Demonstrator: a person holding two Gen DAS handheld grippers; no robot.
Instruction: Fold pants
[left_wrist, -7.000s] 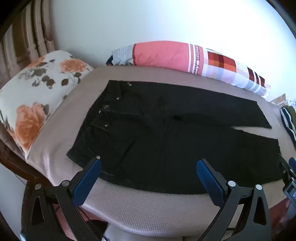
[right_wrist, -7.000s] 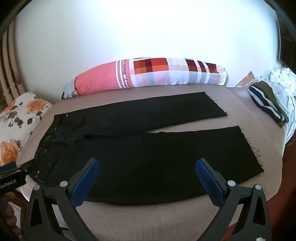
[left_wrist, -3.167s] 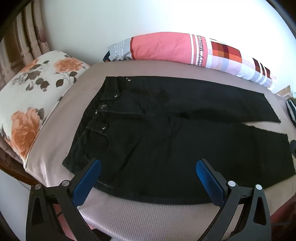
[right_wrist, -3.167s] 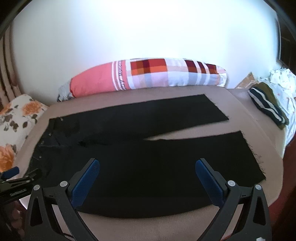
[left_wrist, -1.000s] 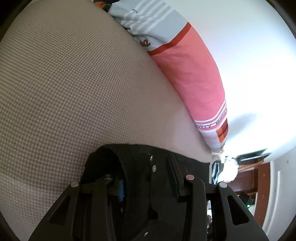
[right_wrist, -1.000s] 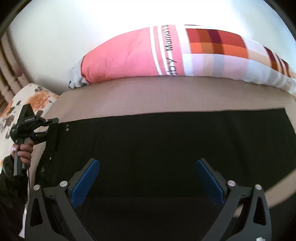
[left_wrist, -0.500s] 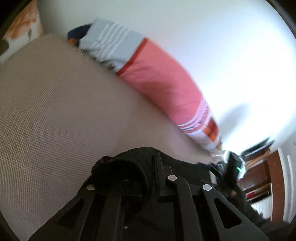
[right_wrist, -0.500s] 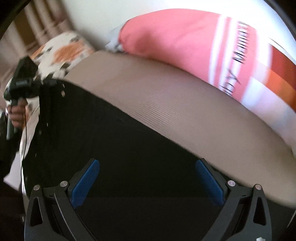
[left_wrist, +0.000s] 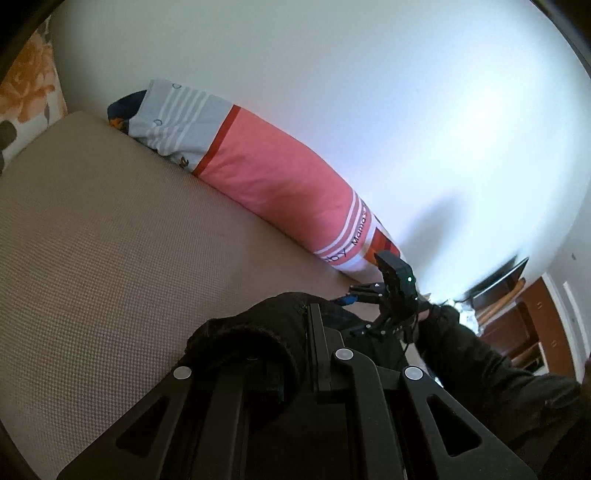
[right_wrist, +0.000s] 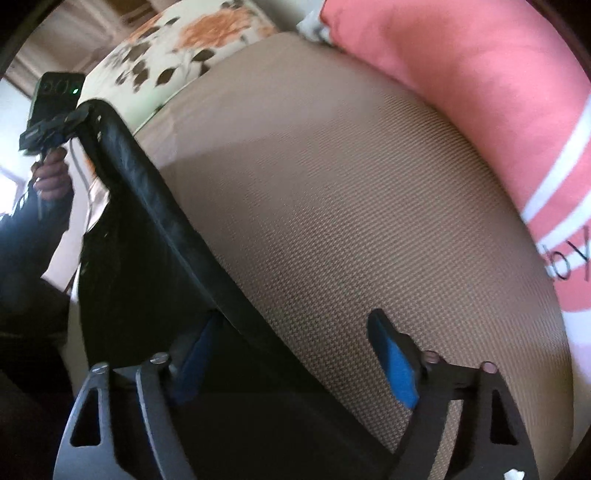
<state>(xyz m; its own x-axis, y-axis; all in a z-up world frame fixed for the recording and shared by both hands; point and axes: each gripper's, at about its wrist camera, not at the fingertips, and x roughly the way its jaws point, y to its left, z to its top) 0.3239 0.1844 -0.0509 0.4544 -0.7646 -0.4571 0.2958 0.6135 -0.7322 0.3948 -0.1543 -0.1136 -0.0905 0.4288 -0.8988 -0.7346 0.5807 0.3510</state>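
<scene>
The black pants (right_wrist: 140, 229) lie on the beige bed, and their far edge is lifted into a taut diagonal ridge. My left gripper (left_wrist: 280, 339) is shut on the bunched waistband (left_wrist: 243, 343), with its fingertips buried in the cloth. It also shows in the right wrist view as the left gripper (right_wrist: 79, 112), held up by a hand at the upper left. My right gripper (right_wrist: 291, 317) straddles the raised pants edge lower down. Its jaws are closing, and the right blue pad (right_wrist: 397, 365) stands apart from the cloth. The right gripper (left_wrist: 352, 315) also shows in the left wrist view, beyond the waistband.
A long pink striped pillow (left_wrist: 280, 177) lies along the white wall behind the bed (left_wrist: 110, 240). A floral cushion (right_wrist: 177, 51) sits at the bed's head end. Brown furniture (left_wrist: 524, 317) stands at the far right. A dark sleeve (left_wrist: 480, 362) reaches in.
My left gripper shut on the waistband and lifted it off the bed. My right gripper rolled, swung over to the pants' far edge, and its jaws narrowed around it.
</scene>
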